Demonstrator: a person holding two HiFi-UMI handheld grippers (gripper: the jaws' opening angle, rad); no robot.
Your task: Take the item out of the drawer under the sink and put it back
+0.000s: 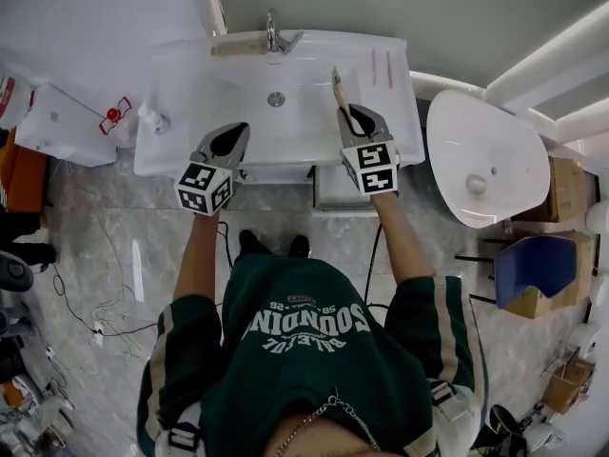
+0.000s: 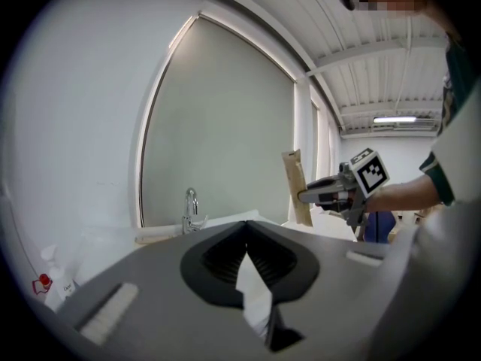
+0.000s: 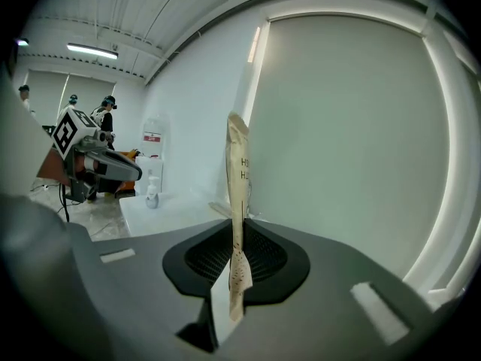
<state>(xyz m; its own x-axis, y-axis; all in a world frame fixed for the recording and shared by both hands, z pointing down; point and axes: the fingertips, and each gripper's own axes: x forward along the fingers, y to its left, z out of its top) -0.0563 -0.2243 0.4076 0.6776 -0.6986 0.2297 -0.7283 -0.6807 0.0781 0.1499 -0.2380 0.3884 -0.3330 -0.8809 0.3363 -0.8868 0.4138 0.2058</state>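
**Packet held over the basin:** At the washroom sink (image 1: 190, 150), your right gripper (image 1: 344, 112) pinches the lower end of a thin tan paper packet (image 1: 338, 89). It holds the packet over the right side of the basin, well apart from the tap (image 1: 273, 34) at 12 o'clock.

The packet's long axis runs out from the jaws toward 12 o'clock in the head view. In the right gripper view it stands edge-on and upright between the pads, with print showing near the top.

Your left gripper (image 1: 243, 129) hovers over the basin's front edge, at 9 o'clock from the right one. Its jaws are pressed together with nothing between them.

What looks like the pulled-out drawer (image 1: 333, 193) shows under the sink's front edge, at 6 o'clock from the packet and directly below your right wrist. The return likely turns on that line. The drawer lies behind and beneath the packet's free end, so the right gripper, clearly the nearer of the two, would need to draw back toward you. It would also need to tip the packet's long axis down before lowering it in. The left gripper sits well to the side of the drawer.
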